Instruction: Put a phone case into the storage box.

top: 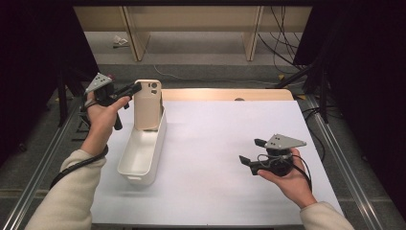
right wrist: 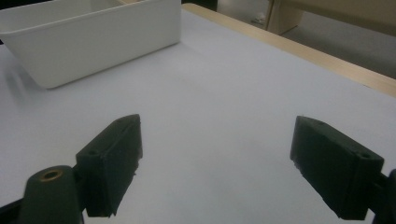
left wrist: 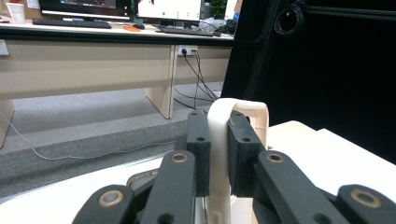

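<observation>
Phone case [top: 148, 104] stands upright in white bin [top: 140, 165], pinched by left tongs [top: 135, 88]; right tongs [top: 252, 151] gape empty.

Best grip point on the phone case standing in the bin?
Its top edge, from the left side, as the left gripper has it now: the phone case stands upright in the bin, so only the upper part clears the walls, and its thin edge fits between the pads.

phone case [top: 147, 106] in bin [top: 141, 152], bin left on table [top: 220, 143]
</observation>
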Tool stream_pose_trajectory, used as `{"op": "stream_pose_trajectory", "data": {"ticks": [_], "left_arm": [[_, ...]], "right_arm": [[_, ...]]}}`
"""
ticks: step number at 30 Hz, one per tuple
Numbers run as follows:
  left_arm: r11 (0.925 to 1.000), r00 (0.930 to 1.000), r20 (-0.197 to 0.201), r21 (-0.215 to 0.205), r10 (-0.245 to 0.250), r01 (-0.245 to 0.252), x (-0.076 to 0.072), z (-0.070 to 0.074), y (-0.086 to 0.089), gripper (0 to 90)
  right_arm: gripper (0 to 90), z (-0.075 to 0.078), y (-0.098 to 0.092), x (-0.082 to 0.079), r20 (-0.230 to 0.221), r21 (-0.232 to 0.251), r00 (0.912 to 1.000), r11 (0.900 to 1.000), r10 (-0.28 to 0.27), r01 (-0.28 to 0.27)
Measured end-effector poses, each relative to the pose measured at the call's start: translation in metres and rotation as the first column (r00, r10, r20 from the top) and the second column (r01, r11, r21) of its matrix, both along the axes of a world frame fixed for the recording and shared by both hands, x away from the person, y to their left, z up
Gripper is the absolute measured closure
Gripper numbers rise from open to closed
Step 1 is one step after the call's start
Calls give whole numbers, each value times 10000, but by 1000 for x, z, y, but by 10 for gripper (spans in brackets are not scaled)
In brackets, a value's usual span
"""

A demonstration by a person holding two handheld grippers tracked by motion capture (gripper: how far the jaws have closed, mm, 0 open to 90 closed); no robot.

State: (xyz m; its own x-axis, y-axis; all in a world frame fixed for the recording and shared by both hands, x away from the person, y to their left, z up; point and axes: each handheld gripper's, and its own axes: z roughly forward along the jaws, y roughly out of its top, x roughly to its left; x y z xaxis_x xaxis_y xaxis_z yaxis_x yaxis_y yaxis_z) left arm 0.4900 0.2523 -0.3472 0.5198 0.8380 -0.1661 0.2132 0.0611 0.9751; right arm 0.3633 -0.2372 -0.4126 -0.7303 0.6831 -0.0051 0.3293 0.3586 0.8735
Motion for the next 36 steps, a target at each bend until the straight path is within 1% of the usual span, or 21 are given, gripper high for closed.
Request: {"op": "stream_pose_trajectory", "data": {"ticks": [5, 13, 16, 20, 23, 36], "left_arm": [[10000, 9999, -126, 26, 77, -77, 3, -4, 2, 810], [9999, 9997, -228, 110, 17, -14, 8, -9, -1, 810], [9996, 9996, -268, 265, -4, 11, 9, -12, -2, 810], [9997, 9994, -346, 249, 22, -13, 12, -14, -3, 809], [9993, 9993, -379, 376, 22, -8, 13, -16, -3, 809], [9989, 9983, -580, 465, 112, -85, 18, -26, -3, 809]], "right_arm": [[176, 0, 0, 0, -17, 18, 10000, 10000, 12, -12], [177, -1, 0, 0, -45, 21, 10000, 10000, 26, -26], [177, -1, 0, 0, -45, 18, 10000, 10000, 34, -34], [178, -1, 0, 0, -57, 36, 10000, 10000, 28, -28], [178, -1, 0, 0, -63, 31, 10000, 10000, 46, -46], [179, -1, 1, 0, -59, 26, 10000, 10000, 56, -55]]}}
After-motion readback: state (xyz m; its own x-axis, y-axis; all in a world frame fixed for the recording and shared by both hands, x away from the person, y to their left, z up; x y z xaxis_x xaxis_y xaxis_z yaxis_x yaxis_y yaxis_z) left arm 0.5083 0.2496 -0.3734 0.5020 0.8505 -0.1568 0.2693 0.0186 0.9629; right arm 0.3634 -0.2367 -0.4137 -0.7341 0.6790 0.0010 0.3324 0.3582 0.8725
